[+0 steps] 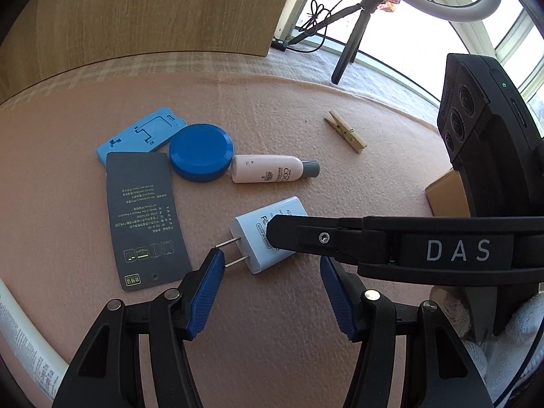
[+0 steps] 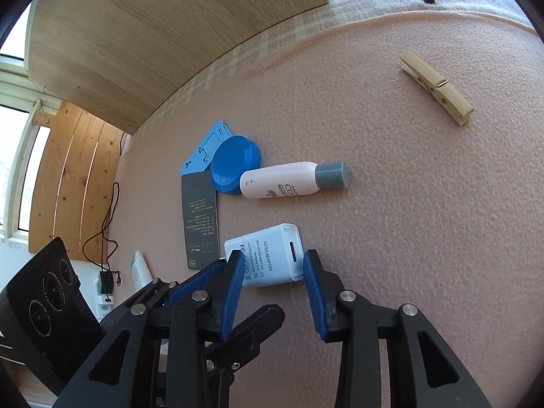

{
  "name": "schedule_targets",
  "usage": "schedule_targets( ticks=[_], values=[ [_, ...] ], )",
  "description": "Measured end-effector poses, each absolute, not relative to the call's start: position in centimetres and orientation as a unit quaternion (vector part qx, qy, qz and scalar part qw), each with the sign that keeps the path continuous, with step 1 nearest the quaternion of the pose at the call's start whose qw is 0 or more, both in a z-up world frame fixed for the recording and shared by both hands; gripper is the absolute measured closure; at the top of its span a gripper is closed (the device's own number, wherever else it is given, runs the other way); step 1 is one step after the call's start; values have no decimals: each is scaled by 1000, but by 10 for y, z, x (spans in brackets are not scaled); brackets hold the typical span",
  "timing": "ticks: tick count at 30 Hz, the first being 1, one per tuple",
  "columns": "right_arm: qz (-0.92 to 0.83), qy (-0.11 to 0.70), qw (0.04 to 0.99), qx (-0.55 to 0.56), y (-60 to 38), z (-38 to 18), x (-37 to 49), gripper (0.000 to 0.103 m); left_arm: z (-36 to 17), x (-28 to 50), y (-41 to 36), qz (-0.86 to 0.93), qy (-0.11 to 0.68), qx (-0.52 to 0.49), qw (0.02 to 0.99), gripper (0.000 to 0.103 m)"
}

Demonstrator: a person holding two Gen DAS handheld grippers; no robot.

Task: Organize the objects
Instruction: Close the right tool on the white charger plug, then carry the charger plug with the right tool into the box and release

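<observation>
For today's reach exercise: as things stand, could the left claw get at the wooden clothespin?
Probably not directly: the right claw, at the white adapter, crosses in front of the left claw, and the clothespin lies beyond it.

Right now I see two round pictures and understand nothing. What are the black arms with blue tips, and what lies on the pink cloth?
No robot: a person holds a two-finger gripper in each hand, each with a camera looking along its jaws. One picture is from the left gripper, one from the right gripper. On the pink cloth lie a white adapter, bottle, blue lid, grey card, clothespin. The right jaws straddle the adapter; the left stand open.
</observation>
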State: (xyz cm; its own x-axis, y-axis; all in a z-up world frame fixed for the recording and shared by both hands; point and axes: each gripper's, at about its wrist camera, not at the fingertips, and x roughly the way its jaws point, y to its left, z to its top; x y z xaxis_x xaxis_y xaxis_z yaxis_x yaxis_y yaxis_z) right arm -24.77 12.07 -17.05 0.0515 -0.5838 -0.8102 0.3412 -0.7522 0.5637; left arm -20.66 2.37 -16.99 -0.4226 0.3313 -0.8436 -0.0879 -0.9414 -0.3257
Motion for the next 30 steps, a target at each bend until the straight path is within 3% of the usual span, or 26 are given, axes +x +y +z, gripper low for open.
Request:
schedule_targets(
  ticks=[17,30],
  values=[
    [-697,-105,337,625,150,-158,-235,72,-152,-194,48,844,-87,-506,156,45],
    [-733,-118,322,588,209,-118,-229,73,-112,-194,109,855,-61,-475,202,45]
  ],
)
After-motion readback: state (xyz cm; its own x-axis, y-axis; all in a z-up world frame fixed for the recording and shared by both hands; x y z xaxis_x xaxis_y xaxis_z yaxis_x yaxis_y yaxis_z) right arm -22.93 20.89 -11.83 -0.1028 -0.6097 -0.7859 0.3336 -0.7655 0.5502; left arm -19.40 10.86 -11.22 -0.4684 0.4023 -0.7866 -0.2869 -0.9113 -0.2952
